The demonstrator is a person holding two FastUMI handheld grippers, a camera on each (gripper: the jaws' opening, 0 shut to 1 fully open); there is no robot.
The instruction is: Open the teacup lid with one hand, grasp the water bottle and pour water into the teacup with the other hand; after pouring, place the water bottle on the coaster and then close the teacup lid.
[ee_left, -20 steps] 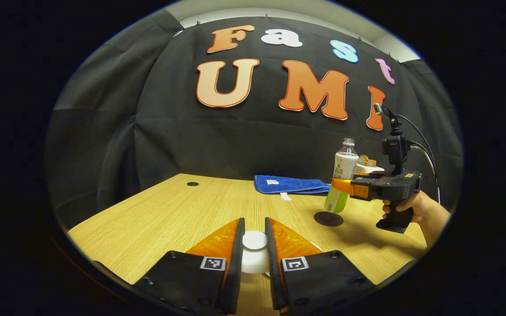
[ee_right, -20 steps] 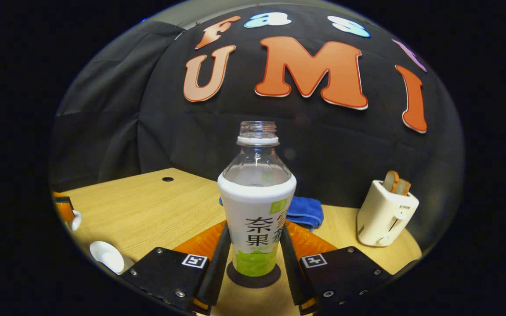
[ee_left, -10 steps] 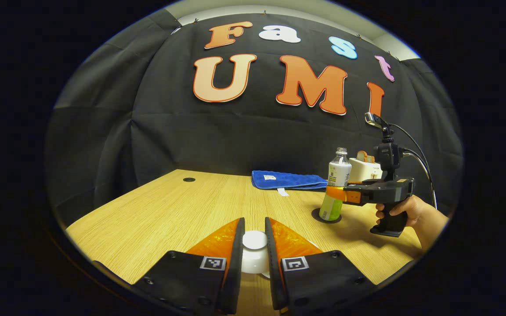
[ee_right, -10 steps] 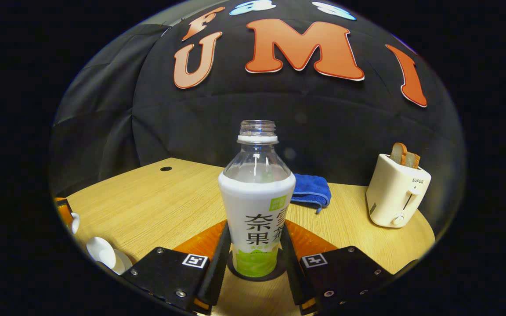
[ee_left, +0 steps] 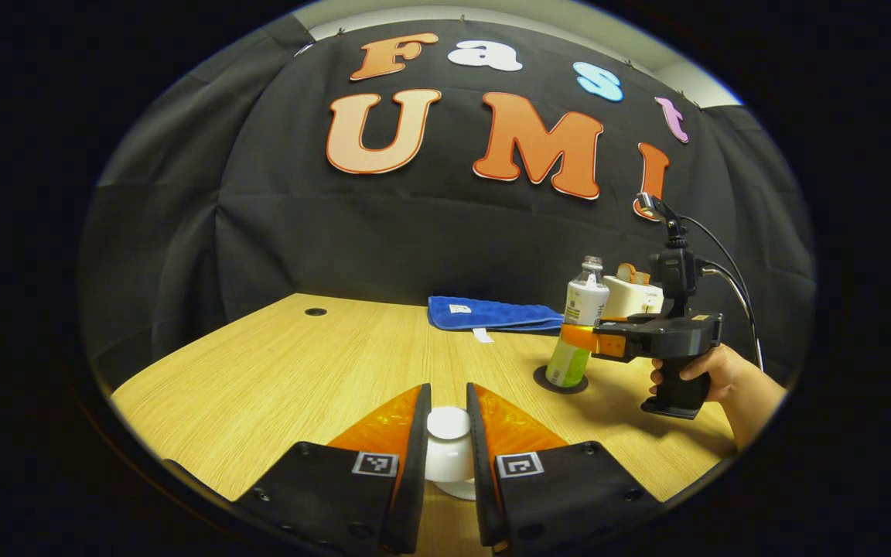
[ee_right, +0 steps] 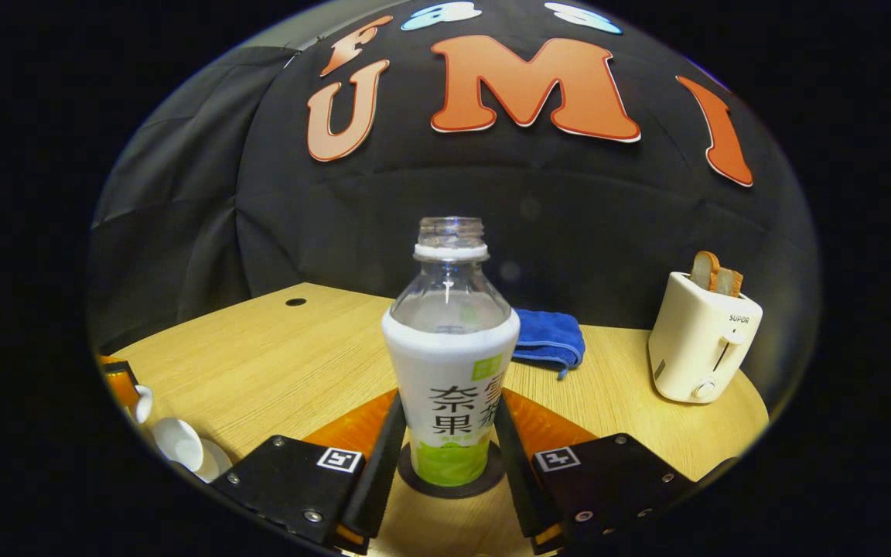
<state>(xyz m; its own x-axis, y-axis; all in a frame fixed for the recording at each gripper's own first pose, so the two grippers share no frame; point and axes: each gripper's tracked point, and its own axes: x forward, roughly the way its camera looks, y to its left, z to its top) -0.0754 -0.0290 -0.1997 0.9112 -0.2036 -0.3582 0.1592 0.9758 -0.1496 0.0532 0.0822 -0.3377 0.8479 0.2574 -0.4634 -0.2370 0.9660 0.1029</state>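
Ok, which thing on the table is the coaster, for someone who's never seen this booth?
Start at the wooden table and find the cream toaster with bread in its slots. Nearer the camera from there stands the uncapped water bottle, between the right claw's fingers. The coaster is the flat dark round disc under the bottle's base, unlike the folded blue cloth behind.
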